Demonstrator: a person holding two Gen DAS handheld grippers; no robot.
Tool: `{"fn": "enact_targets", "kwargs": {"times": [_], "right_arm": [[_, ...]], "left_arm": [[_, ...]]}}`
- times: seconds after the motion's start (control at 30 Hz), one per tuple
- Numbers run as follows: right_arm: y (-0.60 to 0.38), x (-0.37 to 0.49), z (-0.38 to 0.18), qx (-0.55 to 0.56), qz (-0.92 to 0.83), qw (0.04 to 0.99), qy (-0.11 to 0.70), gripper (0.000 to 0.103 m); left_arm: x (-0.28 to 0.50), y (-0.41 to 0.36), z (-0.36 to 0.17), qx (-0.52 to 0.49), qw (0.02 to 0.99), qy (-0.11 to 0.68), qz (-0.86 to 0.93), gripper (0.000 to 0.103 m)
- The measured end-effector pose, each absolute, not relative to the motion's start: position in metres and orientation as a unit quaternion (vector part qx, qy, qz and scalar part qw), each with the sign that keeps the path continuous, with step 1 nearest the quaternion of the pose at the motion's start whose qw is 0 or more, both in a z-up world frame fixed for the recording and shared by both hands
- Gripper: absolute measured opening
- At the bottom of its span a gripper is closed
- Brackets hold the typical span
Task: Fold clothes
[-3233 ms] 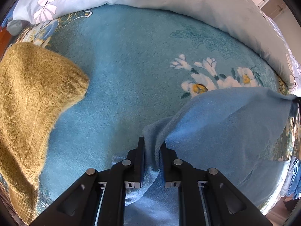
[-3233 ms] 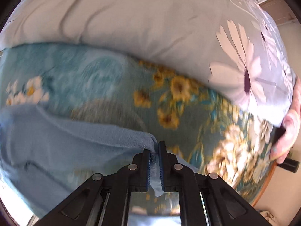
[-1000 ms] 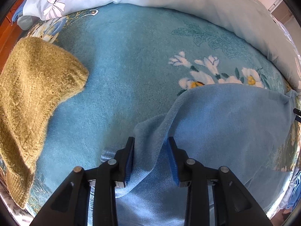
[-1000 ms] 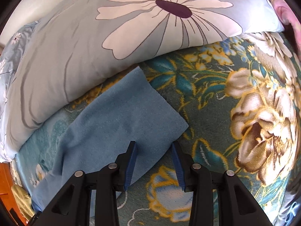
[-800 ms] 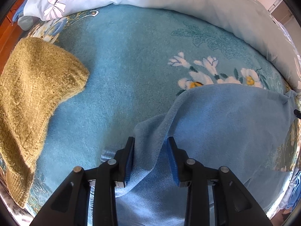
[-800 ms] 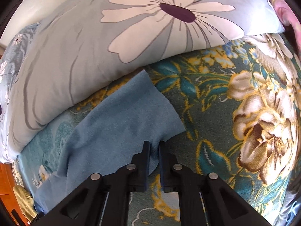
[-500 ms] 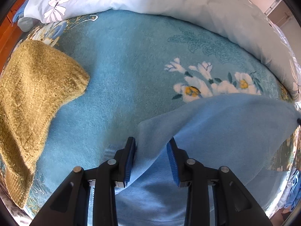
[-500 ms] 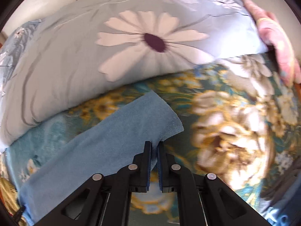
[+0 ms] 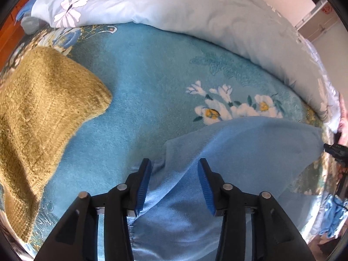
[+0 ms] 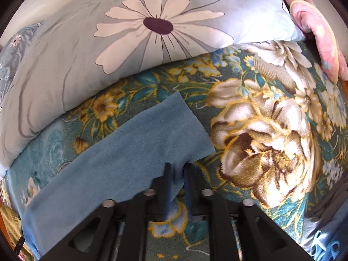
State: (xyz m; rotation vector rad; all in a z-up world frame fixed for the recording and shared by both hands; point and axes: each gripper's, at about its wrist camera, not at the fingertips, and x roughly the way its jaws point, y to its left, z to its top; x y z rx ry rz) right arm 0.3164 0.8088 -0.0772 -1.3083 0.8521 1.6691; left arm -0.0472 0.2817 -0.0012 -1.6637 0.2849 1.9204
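A light blue fleece cloth (image 9: 250, 143) lies stretched across the flowered bed blanket (image 9: 152, 76). A raised fold of it runs between the jaws of my left gripper (image 9: 175, 184), which are opening; the blue pads (image 9: 143, 184) stand clear of the fabric. In the right wrist view the cloth's far end (image 10: 134, 152) reaches toward me. Its near corner hangs between the jaws of my right gripper (image 10: 178, 182), which are blurred and opening, with a narrow gap around the fabric. That gripper's tip (image 9: 335, 150) shows at the cloth's far corner in the left wrist view.
An olive knitted sweater (image 9: 43, 108) lies left of the cloth. A pale blue daisy-print pillow (image 10: 108, 43) and quilt (image 9: 195, 10) border the far side. A pink cloth (image 10: 315, 21) sits at the upper right. Another blue garment (image 9: 332, 215) hangs off the bed's edge.
My right gripper shut on the cloth's corner, lifted it and moved along the bed; its jaws have now parted a little. My left jaws have spread wider around the fold.
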Motion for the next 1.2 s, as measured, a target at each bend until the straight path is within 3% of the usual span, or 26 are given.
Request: {"fn": "enact_targets", "kwargs": {"times": [0.1,0.2,0.33,0.6,0.7,0.83,1.2], "right_arm": [[0.799,0.323,-0.056,-0.507,0.677,0.423,0.326,0.042],[0.788,0.325,-0.047,-0.507,0.689,0.41,0.315,0.048],[0.77,0.32,-0.032,-0.519,0.703,0.386,0.295,0.049],[0.714,0.281,-0.037,-0.541,0.715,0.336,0.289,0.05],[0.705,0.274,-0.039,-0.546,0.716,0.326,0.288,0.051],[0.695,0.273,-0.042,-0.551,0.713,0.322,0.291,0.051],[0.688,0.28,-0.042,-0.548,0.707,0.331,0.301,0.051]], "left_arm": [[-0.026,0.278,-0.014,-0.631,0.274,0.081,0.721,0.047],[-0.024,0.301,-0.055,-0.641,0.241,0.063,0.726,0.048],[-0.025,0.302,-0.079,-0.666,0.212,0.044,0.714,0.048],[-0.033,0.322,-0.108,-0.691,0.294,-0.004,0.66,0.046],[-0.029,0.329,-0.105,-0.691,0.337,-0.016,0.639,0.04],[-0.035,0.322,-0.104,-0.695,0.335,-0.01,0.636,0.008],[-0.077,0.29,-0.079,-0.629,0.251,-0.074,0.732,0.006]]}}
